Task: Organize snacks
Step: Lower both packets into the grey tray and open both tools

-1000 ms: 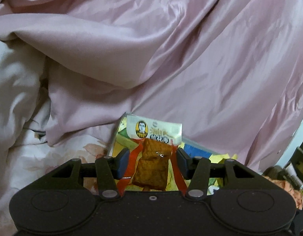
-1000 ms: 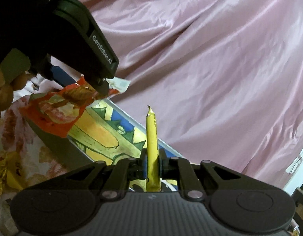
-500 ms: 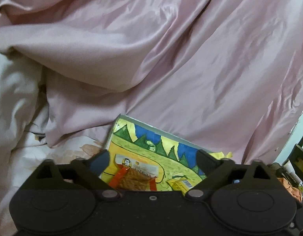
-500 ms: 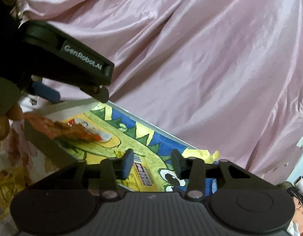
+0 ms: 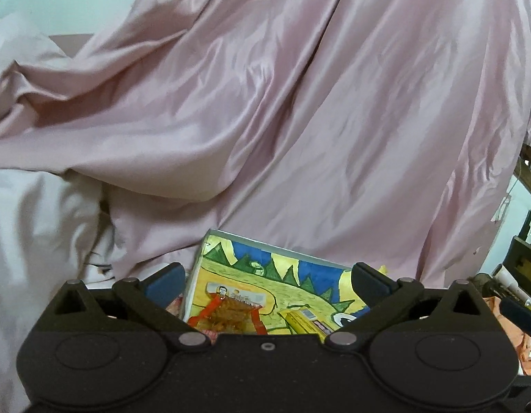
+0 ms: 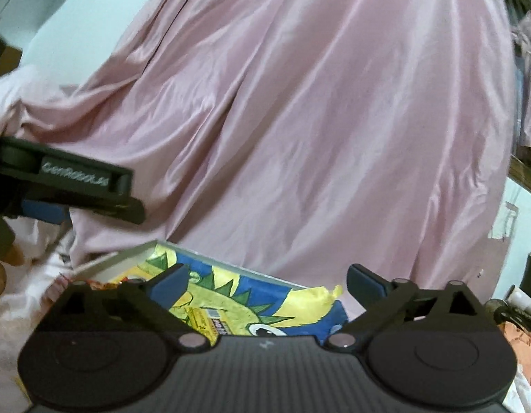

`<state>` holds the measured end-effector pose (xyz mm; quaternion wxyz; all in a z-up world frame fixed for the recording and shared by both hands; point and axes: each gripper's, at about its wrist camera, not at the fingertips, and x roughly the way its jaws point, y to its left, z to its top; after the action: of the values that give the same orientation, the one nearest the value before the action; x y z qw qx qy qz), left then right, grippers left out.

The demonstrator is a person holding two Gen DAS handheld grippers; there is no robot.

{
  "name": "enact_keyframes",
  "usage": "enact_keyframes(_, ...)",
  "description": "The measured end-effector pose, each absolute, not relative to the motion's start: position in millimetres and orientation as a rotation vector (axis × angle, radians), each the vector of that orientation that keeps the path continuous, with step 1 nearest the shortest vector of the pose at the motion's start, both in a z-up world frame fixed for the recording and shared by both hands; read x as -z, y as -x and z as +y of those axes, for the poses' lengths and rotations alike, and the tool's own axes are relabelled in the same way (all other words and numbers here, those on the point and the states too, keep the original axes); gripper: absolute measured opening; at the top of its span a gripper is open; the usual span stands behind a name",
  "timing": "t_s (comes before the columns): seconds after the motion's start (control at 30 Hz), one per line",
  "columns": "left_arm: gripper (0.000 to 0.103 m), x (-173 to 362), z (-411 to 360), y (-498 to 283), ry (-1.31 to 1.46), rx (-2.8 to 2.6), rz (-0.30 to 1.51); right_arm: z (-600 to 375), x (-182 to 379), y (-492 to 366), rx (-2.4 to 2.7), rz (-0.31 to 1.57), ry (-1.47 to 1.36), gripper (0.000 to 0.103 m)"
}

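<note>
1. Left wrist: left tongs [image 5: 265, 284] gape apart, having just dropped the red snack packet [image 5: 232, 311] onto the picture box [image 5: 265, 258] at 6 o'clock.
2. Right wrist: right tongs [image 6: 267, 282] likewise spread empty; the yellow snack stick [image 6: 210, 321], released, lies at 7 o'clock. Both placed; fetch more.

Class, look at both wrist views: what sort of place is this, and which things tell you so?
Probably a bedroom, on a bed: crumpled pink satin bedding, a white floral sheet, and cluttered furniture at the right edge.
</note>
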<state>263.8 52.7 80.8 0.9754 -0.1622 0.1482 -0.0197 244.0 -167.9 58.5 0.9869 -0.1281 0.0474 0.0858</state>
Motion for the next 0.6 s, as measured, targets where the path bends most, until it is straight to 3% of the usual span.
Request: enact_keyframes(0.6, 0.102, -49, 34, -157, 0.240, 0.085, 0.403, -239, -68, -135, -0.146, 0.112, 0.166, 0.103)
